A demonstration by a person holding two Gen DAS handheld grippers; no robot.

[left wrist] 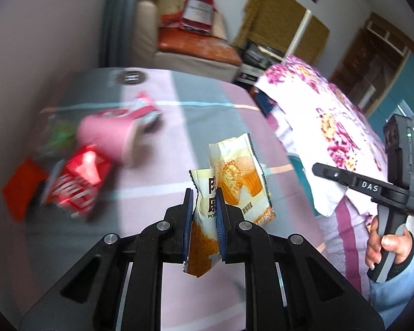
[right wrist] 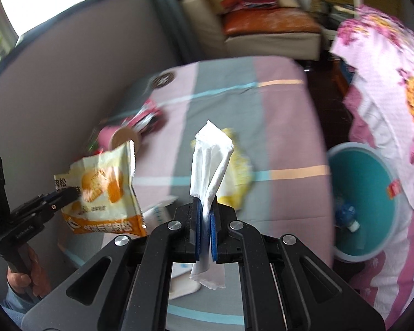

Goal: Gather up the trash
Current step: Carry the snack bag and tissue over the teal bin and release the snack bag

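My left gripper is shut on a yellow-and-white snack wrapper with a cake picture, held above the striped bed. It also shows in the right wrist view at the left. My right gripper is shut on a white tissue that stands up between the pads. In the left wrist view the right gripper is at the right edge, with the tissue hanging below it. On the bed lie a pink cup, a red wrapper and a yellow wrapper.
A teal bin with a bottle inside stands on the floor right of the bed. A floral quilt lies at the right. A grey headboard wall is at the left. A sofa with bags stands behind the bed.
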